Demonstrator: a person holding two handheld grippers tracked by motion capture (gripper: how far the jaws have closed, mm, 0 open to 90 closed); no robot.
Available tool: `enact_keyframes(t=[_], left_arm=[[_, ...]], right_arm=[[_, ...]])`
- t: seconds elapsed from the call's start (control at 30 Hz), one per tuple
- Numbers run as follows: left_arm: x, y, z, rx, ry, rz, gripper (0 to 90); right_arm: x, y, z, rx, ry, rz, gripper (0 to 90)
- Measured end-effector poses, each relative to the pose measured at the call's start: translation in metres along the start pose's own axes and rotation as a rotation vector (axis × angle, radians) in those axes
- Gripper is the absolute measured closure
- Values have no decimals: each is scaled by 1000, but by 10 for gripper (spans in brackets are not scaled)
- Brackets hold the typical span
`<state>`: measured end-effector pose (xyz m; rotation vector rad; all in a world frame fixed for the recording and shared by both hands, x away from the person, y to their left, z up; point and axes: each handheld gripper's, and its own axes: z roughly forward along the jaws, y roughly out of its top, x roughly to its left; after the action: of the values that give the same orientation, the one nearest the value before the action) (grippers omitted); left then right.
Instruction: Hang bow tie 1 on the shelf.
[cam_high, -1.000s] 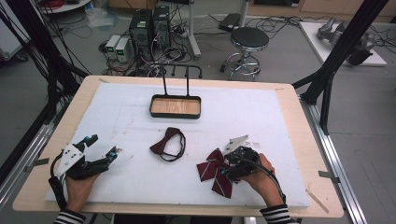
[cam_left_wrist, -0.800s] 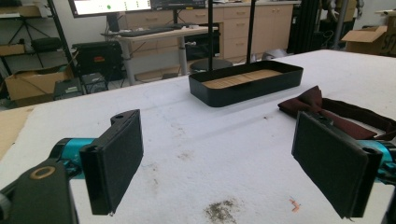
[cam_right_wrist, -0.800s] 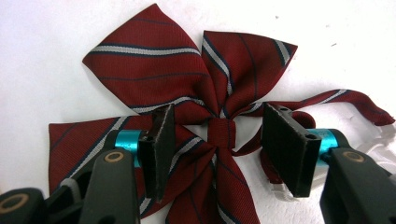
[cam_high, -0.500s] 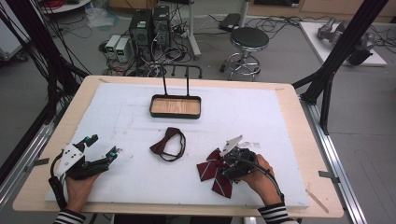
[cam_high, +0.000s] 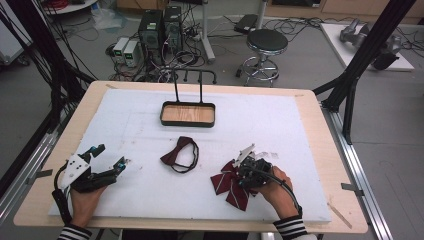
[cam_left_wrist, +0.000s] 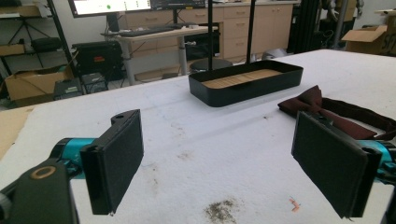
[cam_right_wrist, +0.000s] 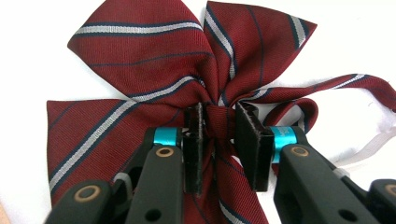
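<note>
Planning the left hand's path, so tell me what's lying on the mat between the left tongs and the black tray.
Nothing: in the left gripper view, bare white mat runs from the open left tongs to the black tray. The plain bow tie lies off to the side.

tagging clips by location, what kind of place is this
Most likely a robotics or data-collection lab, not a home. A padded work table stands inside a black frame rig, desktop computers and tangled cables sit on the floor behind it, and the left gripper view shows a desk with monitor and keyboard.
</note>
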<state>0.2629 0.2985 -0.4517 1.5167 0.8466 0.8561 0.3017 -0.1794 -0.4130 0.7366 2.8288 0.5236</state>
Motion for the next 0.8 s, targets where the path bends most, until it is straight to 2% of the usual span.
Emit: enact_keyframes(t=[0.27,0.5,0.7,0.73,0.8], left_arm=[[0,0,0,0,0,0,171],[0,0,0,1,2,-4,171],[1,0,0,1,7,-12,171],[1,0,0,1,8,-12,171],[0,0,0,-2,10,-12,171]], right_arm=[[-1,-1,0,-4,2,20,746],[-2,-4,0,-33,12,37,747],[-2,-10,1,-123,-25,68,749],[-2,-10,1,-123,-25,68,749],[-1,-11,-2,-179,-51,86,750]])
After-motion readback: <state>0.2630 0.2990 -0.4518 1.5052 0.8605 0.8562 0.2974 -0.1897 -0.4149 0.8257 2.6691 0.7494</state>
